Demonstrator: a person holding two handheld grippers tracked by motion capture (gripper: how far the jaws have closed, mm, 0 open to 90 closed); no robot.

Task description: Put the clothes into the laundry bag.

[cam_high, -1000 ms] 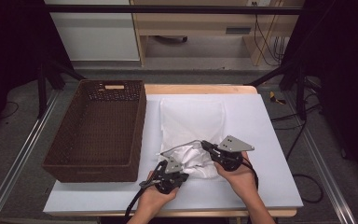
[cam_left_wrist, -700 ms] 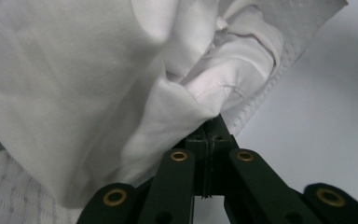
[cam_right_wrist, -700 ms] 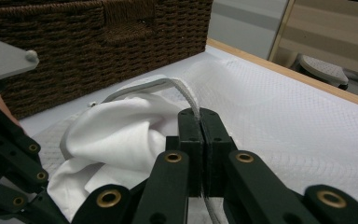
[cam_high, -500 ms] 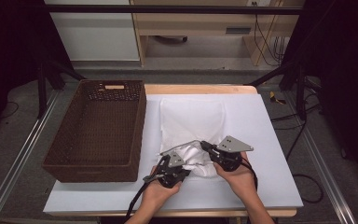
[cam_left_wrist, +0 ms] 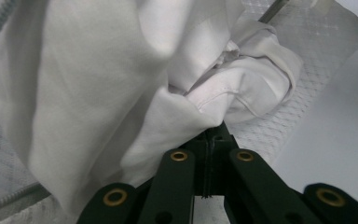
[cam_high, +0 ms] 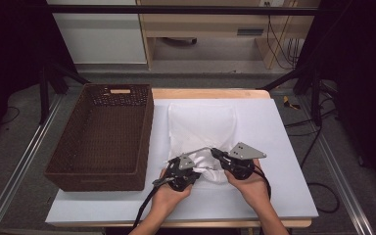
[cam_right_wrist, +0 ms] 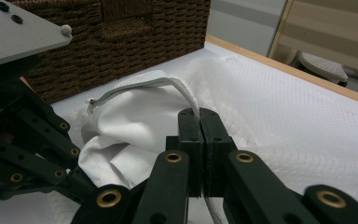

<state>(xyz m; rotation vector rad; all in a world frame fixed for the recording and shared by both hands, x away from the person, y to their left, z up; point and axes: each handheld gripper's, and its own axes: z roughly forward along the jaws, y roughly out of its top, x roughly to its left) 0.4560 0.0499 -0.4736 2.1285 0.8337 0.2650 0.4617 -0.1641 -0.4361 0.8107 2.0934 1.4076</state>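
The left tongs were clamped on the shirt. The right tongs pinched the bag's zip edge, holding it open. The shirt sat between them. Push it in slowly, keeping the mouth wide.

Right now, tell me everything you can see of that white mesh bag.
The white mesh bag lies flat on the white table cover, right of the brown basket. It looks like quilted netting with a zip edge. Its near opening is lifted: the right hand-held gripper is shut on the zip edge, and the left hand-held gripper pinches crumpled white cloth at the mouth.
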